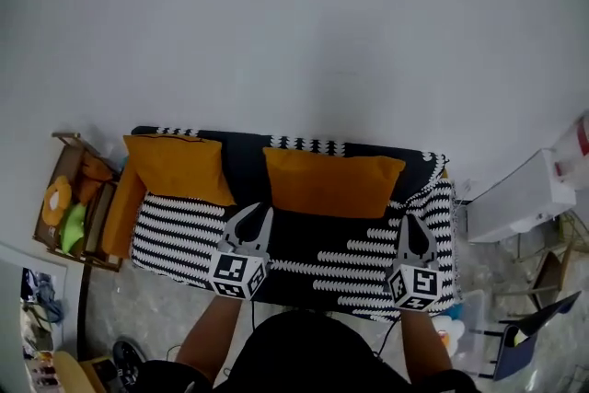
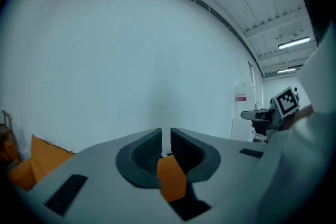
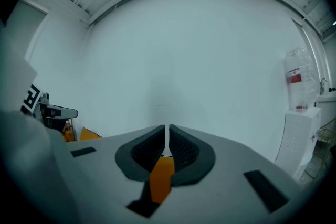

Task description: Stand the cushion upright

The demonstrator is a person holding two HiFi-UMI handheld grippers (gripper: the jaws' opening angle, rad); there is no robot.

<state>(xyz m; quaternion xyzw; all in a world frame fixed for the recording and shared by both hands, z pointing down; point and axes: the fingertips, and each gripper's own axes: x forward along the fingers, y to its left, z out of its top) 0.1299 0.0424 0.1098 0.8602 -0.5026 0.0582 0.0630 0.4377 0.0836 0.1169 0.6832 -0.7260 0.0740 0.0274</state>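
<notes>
An orange cushion (image 1: 331, 184) stands upright against the back of the black-and-white patterned sofa (image 1: 304, 255). My left gripper (image 1: 266, 209) hovers by its lower left corner, my right gripper (image 1: 408, 220) by its lower right corner. Both are shut with nothing between the pads. In the left gripper view, the left gripper (image 2: 166, 131) shows only a slit of white wall between its jaws, with the orange cushion (image 2: 170, 178) in the opening below. The right gripper view shows the same for the right gripper (image 3: 167, 127) and the cushion (image 3: 161, 178).
A second orange cushion (image 1: 179, 168) leans on the sofa back at the left, and a third (image 1: 120, 212) lies along the left armrest. A wooden rack with toys (image 1: 69, 207) stands left of the sofa. A white appliance (image 1: 520, 198) stands to the right. A plain white wall is behind.
</notes>
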